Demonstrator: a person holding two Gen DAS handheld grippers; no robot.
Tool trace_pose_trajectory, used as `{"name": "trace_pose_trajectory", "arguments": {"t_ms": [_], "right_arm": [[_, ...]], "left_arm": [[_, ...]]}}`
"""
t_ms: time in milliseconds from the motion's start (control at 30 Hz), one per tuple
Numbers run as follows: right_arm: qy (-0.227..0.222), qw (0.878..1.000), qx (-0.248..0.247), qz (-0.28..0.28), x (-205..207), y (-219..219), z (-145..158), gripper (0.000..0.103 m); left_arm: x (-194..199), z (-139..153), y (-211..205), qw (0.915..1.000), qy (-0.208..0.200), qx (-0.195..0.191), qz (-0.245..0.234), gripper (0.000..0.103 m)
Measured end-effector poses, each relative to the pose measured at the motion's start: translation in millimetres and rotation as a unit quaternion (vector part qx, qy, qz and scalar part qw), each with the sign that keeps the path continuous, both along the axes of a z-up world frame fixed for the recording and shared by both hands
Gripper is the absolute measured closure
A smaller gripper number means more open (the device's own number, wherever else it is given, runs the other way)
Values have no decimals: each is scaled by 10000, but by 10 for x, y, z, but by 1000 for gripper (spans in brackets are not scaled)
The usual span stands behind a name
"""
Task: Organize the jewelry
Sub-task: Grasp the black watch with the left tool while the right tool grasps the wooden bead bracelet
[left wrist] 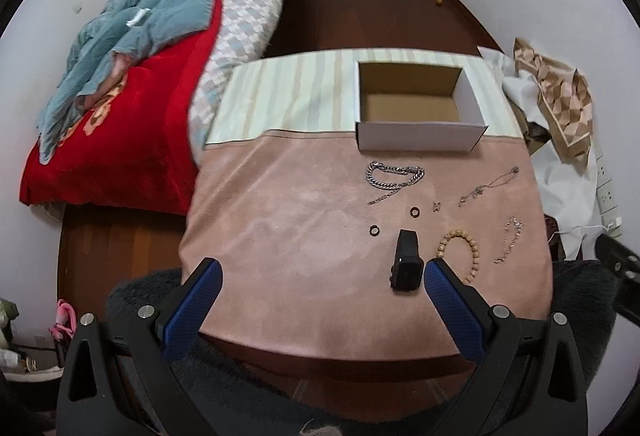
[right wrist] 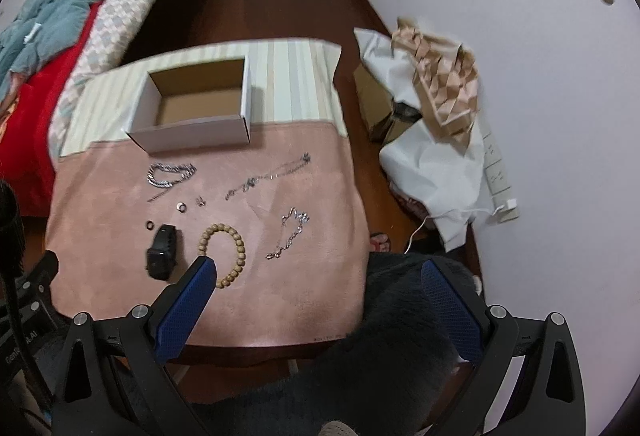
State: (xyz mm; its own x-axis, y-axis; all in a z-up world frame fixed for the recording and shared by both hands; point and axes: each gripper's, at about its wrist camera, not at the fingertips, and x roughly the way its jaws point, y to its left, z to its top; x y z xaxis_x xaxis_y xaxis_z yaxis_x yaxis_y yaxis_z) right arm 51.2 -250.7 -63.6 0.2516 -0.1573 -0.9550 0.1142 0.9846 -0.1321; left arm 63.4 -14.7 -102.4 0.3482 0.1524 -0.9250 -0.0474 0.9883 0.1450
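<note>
An open white cardboard box (left wrist: 420,134) (right wrist: 192,134) stands empty at the far side of a pink cloth (left wrist: 300,256) (right wrist: 312,276). In front of it lie a thick silver chain (left wrist: 394,176) (right wrist: 170,174), a thin necklace (left wrist: 486,188) (right wrist: 268,178), a silver bracelet (left wrist: 508,240) (right wrist: 290,232), two dark rings (left wrist: 374,230) (left wrist: 415,212), a black watch (left wrist: 406,262) (right wrist: 162,250) and a wooden bead bracelet (left wrist: 460,252) (right wrist: 224,254). My left gripper (left wrist: 322,270) is open and empty above the near cloth, left of the watch. My right gripper (right wrist: 318,270) is open and empty above the cloth's near right edge.
A bed with a red blanket (left wrist: 132,132) and teal cloth (left wrist: 132,36) lies to the left. White bags and patterned paper (right wrist: 440,108) pile up to the right by the wall. A dark furry mat (right wrist: 400,356) lies at the near side.
</note>
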Motion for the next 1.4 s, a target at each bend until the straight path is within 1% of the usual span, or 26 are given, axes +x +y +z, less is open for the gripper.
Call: {"name": "trace_pose_trajectory", "arguments": {"t_ms": [133, 200, 333, 433, 500, 600, 700, 767, 833, 867, 933, 967, 1100, 1200, 1267, 1300, 1367, 1400], "right_arm": [[383, 9991, 120, -99, 133, -40, -491, 0], [541, 9983, 198, -118, 172, -43, -715, 0], [811, 9960, 318, -190, 194, -45, -1065, 0], [920, 9945, 430, -252, 193, -59, -1253, 2], [976, 9936, 499, -277, 193, -59, -1358, 3], [1073, 9919, 591, -328, 203, -75, -1476, 8], [1142, 9901, 712, -386, 197, -82, -1543, 11], [1171, 9894, 766, -397, 186, -103, -1568, 13], [1209, 9883, 828, -421, 184, -128, -1596, 14], [1223, 9878, 860, -429, 181, -139, -1607, 16], [1222, 9872, 921, -448, 182, -164, -1619, 17], [1221, 9870, 948, -450, 187, -169, -1618, 17], [1167, 9868, 1052, -398, 197, -133, -1599, 19], [1163, 9862, 1142, -287, 220, -52, -1626, 24], [1178, 9855, 1205, -184, 236, 49, -1664, 33], [1188, 9857, 1193, -119, 247, 119, -1698, 35], [1211, 9858, 1159, -37, 264, 239, -1770, 46], [1225, 9858, 1146, 1, 273, 297, -1815, 47]], "left_arm": [[150, -324, -9, 9997, 214, 97, -21, 0], [220, -513, -34, 9993, 368, 67, -71, 0], [273, -813, -86, 9979, 627, 104, -151, 0], [284, -996, -112, 9966, 797, 4, -226, 0], [295, -1098, -140, 9956, 867, -178, -296, 0], [293, -1208, -215, 9937, 935, -394, -471, 1], [307, -1270, -325, 9920, 939, -495, -680, 2], [310, -1332, -397, 9903, 976, -546, -823, 12], [324, -1395, -442, 9887, 1064, -537, -910, 38], [334, -1437, -462, 9877, 1109, -545, -958, 45], [353, -1494, -480, 9868, 1156, -544, -993, 73], [358, -1513, -478, 9866, 1164, -549, -999, 73], [350, -1444, -436, 9893, 940, -470, -1010, 73], [363, -1410, -281, 9921, 818, -374, -871, 73], [370, -1404, -156, 9937, 776, -305, -744, 73], [377, -1408, -77, 9944, 766, -258, -684, 73], [370, -1436, 20, 9951, 772, -208, -587, 73], [368, -1448, 55, 9953, 783, -194, -541, 73]]}}
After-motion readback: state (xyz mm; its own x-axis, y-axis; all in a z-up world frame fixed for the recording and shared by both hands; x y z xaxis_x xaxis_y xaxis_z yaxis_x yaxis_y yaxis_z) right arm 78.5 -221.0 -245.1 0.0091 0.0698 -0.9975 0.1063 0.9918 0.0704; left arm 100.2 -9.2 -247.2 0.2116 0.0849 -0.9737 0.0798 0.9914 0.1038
